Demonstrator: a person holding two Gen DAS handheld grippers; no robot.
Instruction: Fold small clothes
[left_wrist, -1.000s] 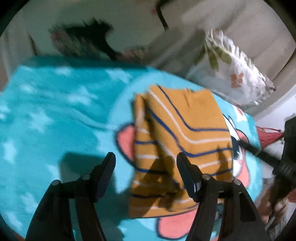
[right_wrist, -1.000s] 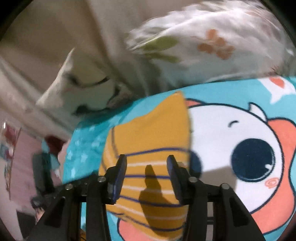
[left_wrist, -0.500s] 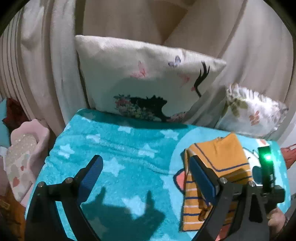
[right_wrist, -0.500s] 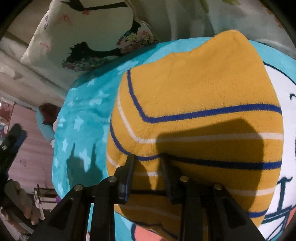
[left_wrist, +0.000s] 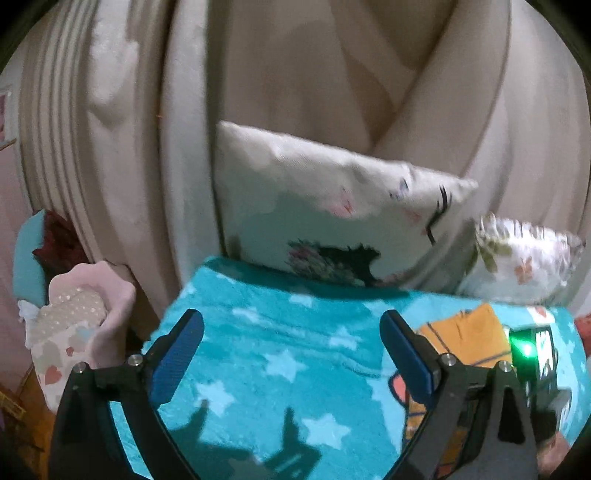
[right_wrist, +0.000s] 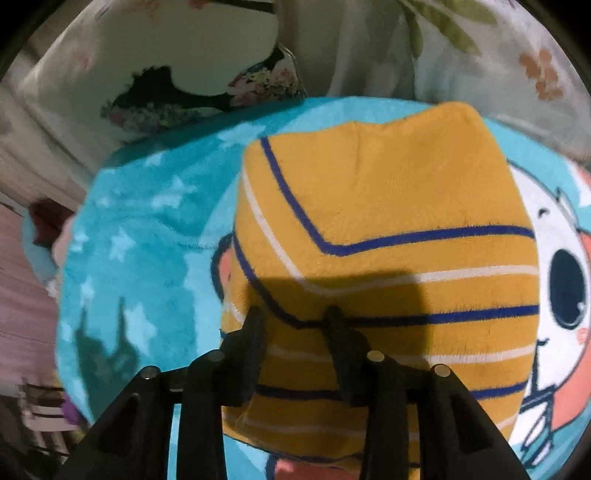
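Note:
A folded mustard-yellow garment (right_wrist: 384, 243) with blue and white stripes lies on a turquoise star-print blanket (right_wrist: 147, 229). My right gripper (right_wrist: 293, 317) is low over the garment's near part, its jaws a small way apart with the tips pressing on the cloth; I see no fabric pinched between them. In the left wrist view the garment (left_wrist: 469, 339) shows at the right, partly hidden by the right gripper's body with a green light (left_wrist: 526, 349). My left gripper (left_wrist: 291, 350) is wide open and empty, raised over bare blanket (left_wrist: 295, 354) left of the garment.
A white printed pillow (left_wrist: 332, 218) and a floral pillow (left_wrist: 524, 258) lean on cream curtains (left_wrist: 258, 74) behind the blanket. A pink cushion (left_wrist: 77, 325) sits off the blanket's left edge. A cartoon face (right_wrist: 554, 295) is printed on the blanket right of the garment.
My left gripper has lifted and pulled back to the left, away from the garment. My right gripper has come down onto the garment's near part and its jaws have narrowed.

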